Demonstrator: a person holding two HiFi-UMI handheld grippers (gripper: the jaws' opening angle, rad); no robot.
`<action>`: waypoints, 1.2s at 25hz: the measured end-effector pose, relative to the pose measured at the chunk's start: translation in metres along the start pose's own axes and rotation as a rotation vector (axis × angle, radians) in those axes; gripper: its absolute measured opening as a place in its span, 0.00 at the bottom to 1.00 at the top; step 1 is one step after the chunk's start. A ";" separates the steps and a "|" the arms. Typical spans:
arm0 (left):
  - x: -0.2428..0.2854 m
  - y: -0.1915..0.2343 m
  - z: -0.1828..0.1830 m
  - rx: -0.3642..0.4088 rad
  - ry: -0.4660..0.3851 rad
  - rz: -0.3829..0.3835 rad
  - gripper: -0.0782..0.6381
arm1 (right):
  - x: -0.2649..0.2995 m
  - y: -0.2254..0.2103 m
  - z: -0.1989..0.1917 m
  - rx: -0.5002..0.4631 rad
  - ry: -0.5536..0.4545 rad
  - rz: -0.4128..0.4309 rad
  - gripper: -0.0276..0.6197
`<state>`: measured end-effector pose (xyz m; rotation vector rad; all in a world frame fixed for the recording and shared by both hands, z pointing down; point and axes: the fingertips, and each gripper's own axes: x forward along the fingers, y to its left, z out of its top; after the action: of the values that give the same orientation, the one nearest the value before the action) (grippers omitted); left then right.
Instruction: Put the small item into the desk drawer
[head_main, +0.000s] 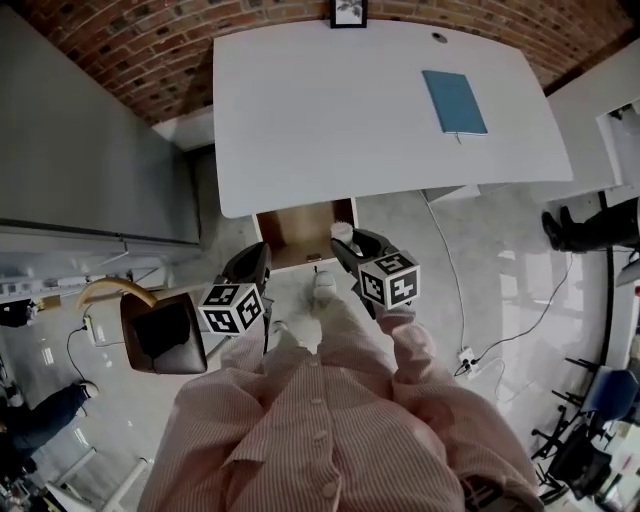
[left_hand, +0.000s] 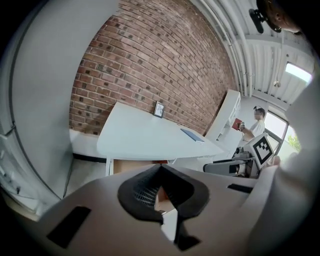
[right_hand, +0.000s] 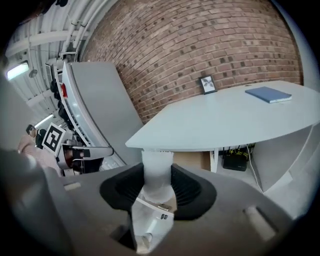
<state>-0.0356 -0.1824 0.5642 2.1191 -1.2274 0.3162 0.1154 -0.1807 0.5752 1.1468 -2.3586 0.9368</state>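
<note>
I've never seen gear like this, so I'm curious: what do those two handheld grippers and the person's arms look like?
The left gripper and right gripper each have a grey moulded body and black ribbed fingers. Each carries a white cube printed with black square markers. No cables show on them. The person wears a long-sleeved, buttoned striped shirt in pink and white.

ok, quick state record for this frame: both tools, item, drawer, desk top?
left tool: shut, nothing held
right tool: closed on small white item
drawer: open under the desk's front edge; item not yet inside
desk: white top, carries blue notebook and picture frame at the back edge
tools vs drawer: both in front of the drawer, right tool nearest its opening
</note>
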 end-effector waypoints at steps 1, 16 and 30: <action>0.003 0.002 -0.004 -0.012 0.003 0.013 0.11 | 0.005 -0.002 -0.002 -0.011 0.019 0.011 0.30; 0.049 0.043 -0.050 -0.136 0.041 0.112 0.11 | 0.104 -0.042 -0.053 -0.187 0.249 0.043 0.30; 0.093 0.076 -0.097 -0.181 0.066 0.089 0.11 | 0.189 -0.060 -0.108 -0.419 0.417 0.042 0.30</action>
<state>-0.0396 -0.2085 0.7167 1.8893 -1.2648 0.2999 0.0506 -0.2382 0.7835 0.6664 -2.1011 0.5808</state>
